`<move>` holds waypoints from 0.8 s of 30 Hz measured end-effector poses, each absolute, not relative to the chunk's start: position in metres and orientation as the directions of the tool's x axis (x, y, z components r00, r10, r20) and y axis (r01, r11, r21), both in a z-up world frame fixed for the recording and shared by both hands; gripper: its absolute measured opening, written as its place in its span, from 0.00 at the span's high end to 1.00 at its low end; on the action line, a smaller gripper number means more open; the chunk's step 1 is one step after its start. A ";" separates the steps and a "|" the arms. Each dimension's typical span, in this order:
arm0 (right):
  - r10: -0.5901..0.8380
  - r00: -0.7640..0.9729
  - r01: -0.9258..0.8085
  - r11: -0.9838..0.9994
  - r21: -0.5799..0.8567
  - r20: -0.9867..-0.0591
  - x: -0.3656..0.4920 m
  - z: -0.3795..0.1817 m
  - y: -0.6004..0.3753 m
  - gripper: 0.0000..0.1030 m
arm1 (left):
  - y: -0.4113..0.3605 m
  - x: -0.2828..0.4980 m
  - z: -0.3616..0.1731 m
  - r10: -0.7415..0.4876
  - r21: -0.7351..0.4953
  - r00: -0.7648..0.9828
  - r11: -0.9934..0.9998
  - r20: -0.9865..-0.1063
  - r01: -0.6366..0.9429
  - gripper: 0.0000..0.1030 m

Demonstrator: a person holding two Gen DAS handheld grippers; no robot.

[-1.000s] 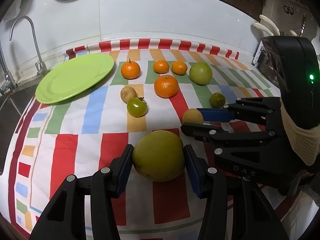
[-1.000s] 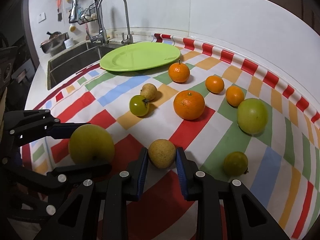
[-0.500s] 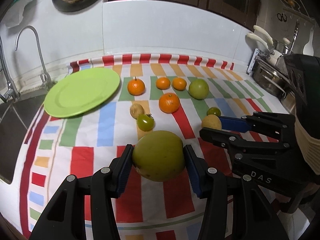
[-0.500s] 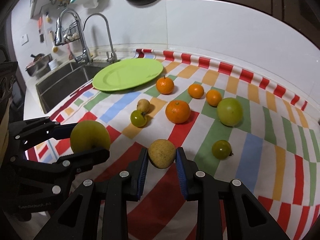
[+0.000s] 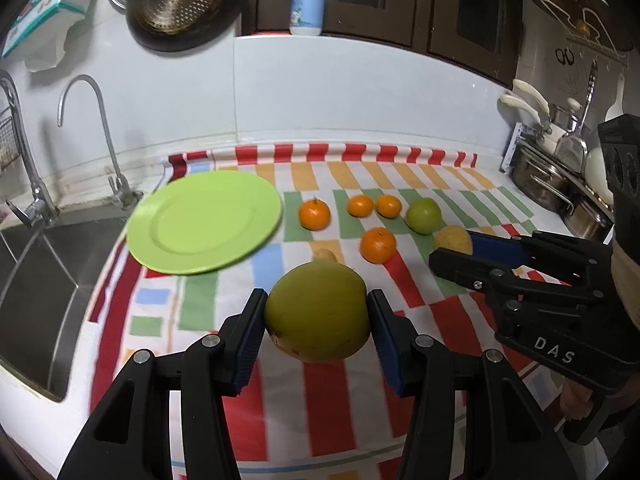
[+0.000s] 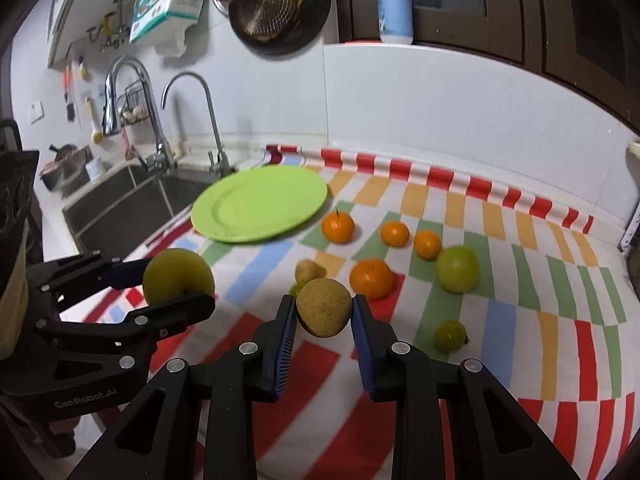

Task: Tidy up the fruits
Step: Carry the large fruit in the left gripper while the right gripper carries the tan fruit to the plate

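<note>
My left gripper (image 5: 316,316) is shut on a large yellow-green pear (image 5: 317,317) and holds it above the striped cloth; it also shows in the right wrist view (image 6: 178,276). My right gripper (image 6: 323,314) is shut on a small brown pear (image 6: 323,307), lifted off the cloth; it also shows in the left wrist view (image 5: 453,240). A green plate (image 5: 204,220) lies empty at the back left. Several oranges (image 5: 377,244), a green apple (image 5: 423,215), a small brown fruit (image 6: 308,270) and a small green fruit (image 6: 451,335) lie on the cloth.
A steel sink (image 5: 36,276) with taps (image 5: 104,128) is at the left edge of the counter. Pots and a rack (image 5: 552,176) stand at the right. The white tiled wall (image 5: 360,92) closes the back.
Both grippers have risen with their fruits, from the cloth to well above it. The other fruits and the plate have stayed in place.
</note>
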State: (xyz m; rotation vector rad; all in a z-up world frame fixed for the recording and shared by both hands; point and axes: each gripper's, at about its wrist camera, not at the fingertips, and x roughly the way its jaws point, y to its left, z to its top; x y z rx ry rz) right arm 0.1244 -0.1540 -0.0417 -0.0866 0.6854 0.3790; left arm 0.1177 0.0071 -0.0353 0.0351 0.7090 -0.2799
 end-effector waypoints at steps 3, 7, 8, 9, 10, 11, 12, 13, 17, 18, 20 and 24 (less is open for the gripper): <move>0.309 0.726 -0.358 0.932 0.046 -0.614 0.126 -0.033 -0.145 0.72 | 0.019 0.122 -0.029 -0.239 -0.055 0.731 0.962 -0.639 0.266 0.51; 0.309 0.742 -0.352 0.935 0.046 -0.595 0.131 -0.026 -0.130 0.72 | 0.035 0.130 -0.021 -0.242 -0.046 0.743 0.960 -0.623 0.275 0.51; 0.309 0.744 -0.352 0.935 0.045 -0.592 0.133 -0.025 -0.126 0.72 | 0.038 0.131 -0.019 -0.245 -0.046 0.745 0.960 -0.620 0.277 0.51; 0.310 0.746 -0.353 0.934 0.044 -0.589 0.134 -0.024 -0.122 0.72 | 0.043 0.134 -0.017 -0.246 -0.046 0.748 0.959 -0.616 0.278 0.51; 0.310 0.748 -0.354 0.934 0.043 -0.587 0.137 -0.022 -0.117 0.72 | 0.048 0.137 -0.015 -0.244 -0.040 0.751 0.960 -0.613 0.278 0.51; 0.312 0.749 -0.355 0.934 0.043 -0.585 0.139 -0.021 -0.113 0.72 | 0.051 0.139 -0.014 -0.242 -0.036 0.754 0.960 -0.610 0.279 0.51; 0.314 0.749 -0.358 0.933 0.043 -0.583 0.142 -0.021 -0.110 0.72 | 0.056 0.142 -0.012 -0.241 -0.034 0.758 0.960 -0.606 0.279 0.51; 0.317 0.749 -0.360 0.932 0.044 -0.582 0.147 -0.020 -0.104 0.72 | 0.060 0.145 -0.011 -0.242 -0.035 0.760 0.960 -0.603 0.278 0.51; 0.326 0.749 -0.366 0.929 0.051 -0.577 0.162 -0.018 -0.087 0.72 | 0.076 0.160 -0.008 -0.254 -0.037 0.763 0.957 -0.595 0.289 0.51; 0.328 0.748 -0.367 0.929 0.052 -0.576 0.166 -0.018 -0.084 0.72 | 0.079 0.164 -0.007 -0.257 -0.036 0.764 0.955 -0.592 0.294 0.51; 0.329 0.747 -0.368 0.928 0.053 -0.578 0.177 -0.018 -0.074 0.72 | 0.088 0.175 -0.006 -0.259 -0.035 0.765 0.954 -0.589 0.296 0.51; 0.328 0.746 -0.363 0.930 0.059 -0.580 0.196 -0.017 -0.058 0.72 | 0.102 0.194 -0.005 -0.266 -0.044 0.764 0.953 -0.588 0.298 0.51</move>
